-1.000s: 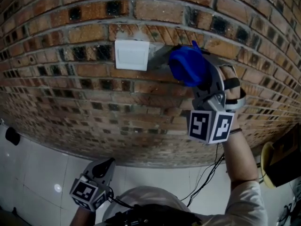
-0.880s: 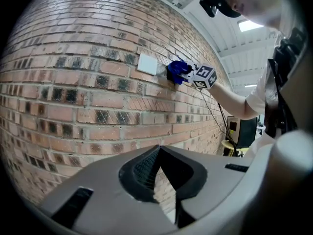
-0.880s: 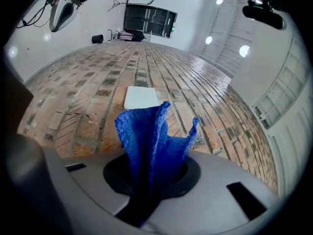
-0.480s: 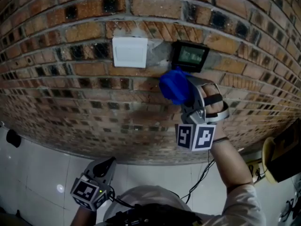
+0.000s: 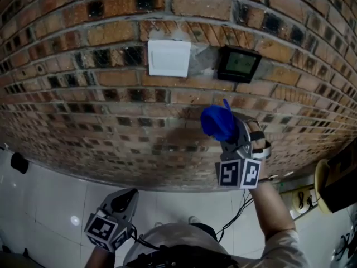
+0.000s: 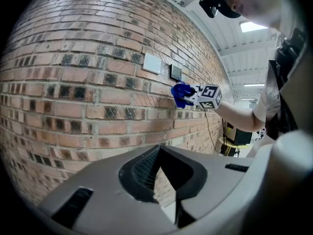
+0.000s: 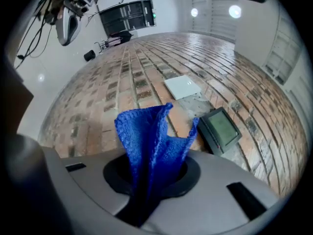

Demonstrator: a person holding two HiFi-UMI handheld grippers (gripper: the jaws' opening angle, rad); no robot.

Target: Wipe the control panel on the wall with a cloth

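Observation:
The control panel [image 5: 239, 63] is a small black box with a greenish screen, mounted on the brick wall [image 5: 83, 105] just right of a white switch plate [image 5: 169, 58]. My right gripper [image 5: 227, 132] is shut on a bunched blue cloth [image 5: 218, 121] and sits below the panel, a little off the wall. In the right gripper view the cloth [image 7: 149, 141] stands up between the jaws, with the panel [image 7: 221, 129] to its right and uncovered. My left gripper [image 5: 126, 197] hangs low by the person's body with its jaws together and nothing in them.
A yellow object [image 5: 322, 186] and a dark box [image 5: 341, 180] sit at the lower right by the wall. Black cables [image 5: 245, 205] hang under the right arm. A small black item [image 5: 18, 162] lies on the white tiled floor [image 5: 50, 205] at the left.
My right gripper has come down with the cloth, from over the control panel to below it, so the panel's screen now shows. The left gripper has stayed in place.

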